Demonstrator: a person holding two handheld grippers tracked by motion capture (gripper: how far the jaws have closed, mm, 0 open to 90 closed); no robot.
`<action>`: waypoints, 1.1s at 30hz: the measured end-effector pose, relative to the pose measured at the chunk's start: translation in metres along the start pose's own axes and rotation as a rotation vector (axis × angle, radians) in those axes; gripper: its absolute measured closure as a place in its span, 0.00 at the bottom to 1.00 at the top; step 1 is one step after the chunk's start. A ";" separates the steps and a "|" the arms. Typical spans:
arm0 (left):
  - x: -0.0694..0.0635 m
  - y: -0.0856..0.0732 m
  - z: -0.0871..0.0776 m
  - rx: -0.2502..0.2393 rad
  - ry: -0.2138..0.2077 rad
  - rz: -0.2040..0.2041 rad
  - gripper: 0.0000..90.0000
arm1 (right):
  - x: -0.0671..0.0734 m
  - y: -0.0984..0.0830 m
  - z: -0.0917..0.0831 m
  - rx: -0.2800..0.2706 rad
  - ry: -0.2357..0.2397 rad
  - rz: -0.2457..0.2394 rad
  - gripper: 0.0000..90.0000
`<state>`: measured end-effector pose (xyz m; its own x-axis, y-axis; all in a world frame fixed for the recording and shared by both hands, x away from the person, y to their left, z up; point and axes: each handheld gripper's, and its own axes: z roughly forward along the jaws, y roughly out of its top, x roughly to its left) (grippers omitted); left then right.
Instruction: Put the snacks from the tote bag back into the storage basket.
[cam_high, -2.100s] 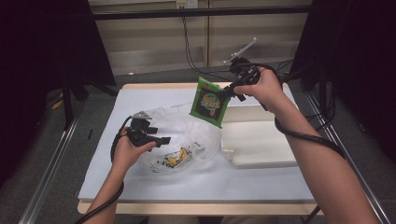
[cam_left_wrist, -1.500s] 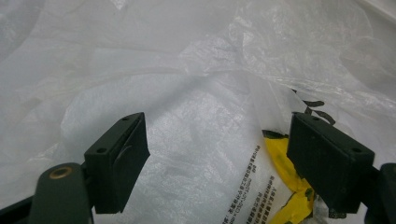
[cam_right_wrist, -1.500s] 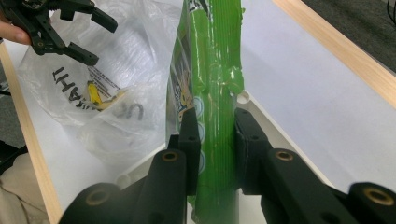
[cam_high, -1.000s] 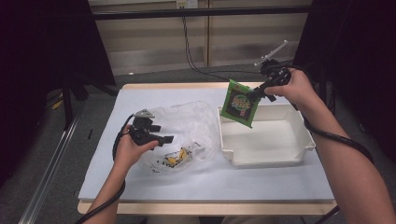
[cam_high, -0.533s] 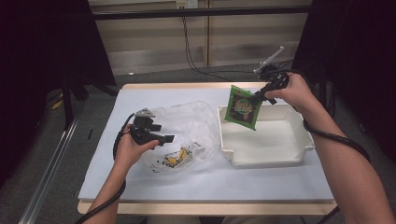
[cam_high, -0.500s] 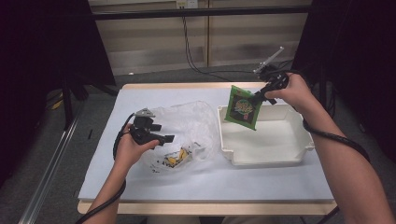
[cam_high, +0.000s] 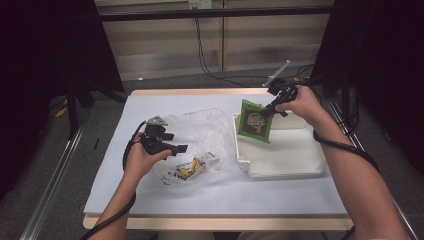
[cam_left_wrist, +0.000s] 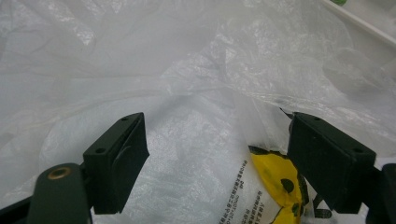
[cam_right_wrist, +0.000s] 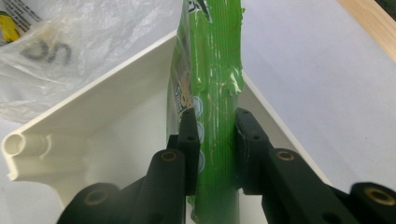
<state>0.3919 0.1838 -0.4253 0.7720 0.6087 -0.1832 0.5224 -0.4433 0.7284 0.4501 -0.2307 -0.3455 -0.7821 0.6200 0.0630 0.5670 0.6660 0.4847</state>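
Observation:
A green snack packet (cam_high: 255, 121) hangs over the far left corner of a white tray (cam_high: 300, 167), its lower edge down inside the tray. My right gripper (cam_high: 270, 107) is shut on the packet's top corner; in the right gripper view both black jaws squeeze the green packet (cam_right_wrist: 212, 84) above the tray rim (cam_right_wrist: 93, 105). A crumpled clear plastic bag (cam_high: 202, 135) with yellow and black print lies left of the tray. My left gripper (cam_high: 175, 146) rests at the bag's left side, open; its jaws stand wide apart before the bag (cam_left_wrist: 201, 84), gripping nothing.
A white sheet (cam_high: 225, 192) covers the table, with its wooden edge (cam_high: 200, 222) at the front. Black cables (cam_high: 210, 45) hang behind the table. A metal rail (cam_high: 55, 170) runs along the left on the floor.
My right hand carried the green packet from above the bag rightward over the tray, then lowered it toward the tray's far left corner. The left hand stayed still.

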 end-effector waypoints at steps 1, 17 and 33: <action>0.000 0.000 0.000 0.005 0.001 0.002 0.22 | -0.001 0.000 0.002 0.001 0.001 0.005 0.84; 0.000 0.000 0.002 0.003 -0.001 -0.005 0.22 | -0.011 0.002 0.020 0.002 0.013 -0.010 0.82; 0.000 -0.001 0.004 0.009 -0.001 0.001 0.22 | -0.020 0.004 0.028 -0.032 -0.002 -0.021 0.73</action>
<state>0.3929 0.1819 -0.4290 0.7728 0.6075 -0.1838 0.5252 -0.4495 0.7226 0.4756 -0.2290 -0.3693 -0.7930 0.6071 0.0508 0.5421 0.6652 0.5134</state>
